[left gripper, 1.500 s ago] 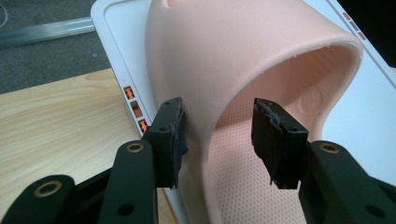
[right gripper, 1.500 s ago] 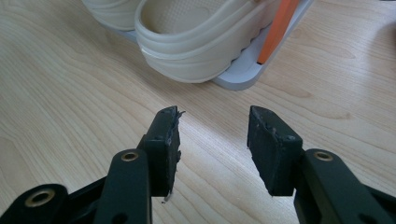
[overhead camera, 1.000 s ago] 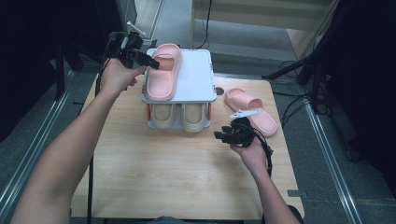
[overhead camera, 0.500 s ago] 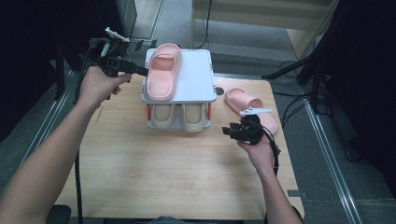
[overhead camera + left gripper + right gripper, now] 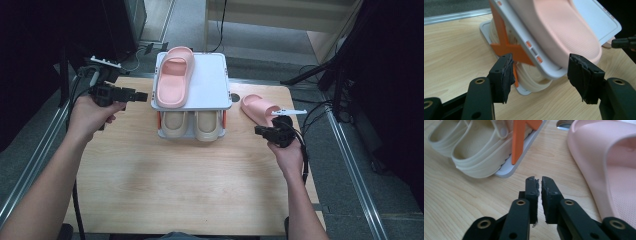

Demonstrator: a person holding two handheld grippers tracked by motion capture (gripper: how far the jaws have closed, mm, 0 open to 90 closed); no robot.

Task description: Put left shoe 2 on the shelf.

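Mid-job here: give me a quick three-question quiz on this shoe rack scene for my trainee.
1. True or false: the pink slipper on the rack lies on the top shelf.
2. Where is the second pink slipper? A) on the table right of the rack B) on the lower shelf C) in the left gripper
3. Fill in: the lower shelf holds a pair of ____ slippers.

Key: 1 true. 2 A. 3 beige; the right gripper is shut on nothing, its fingers just closed, while the left gripper's have just opened, empty.
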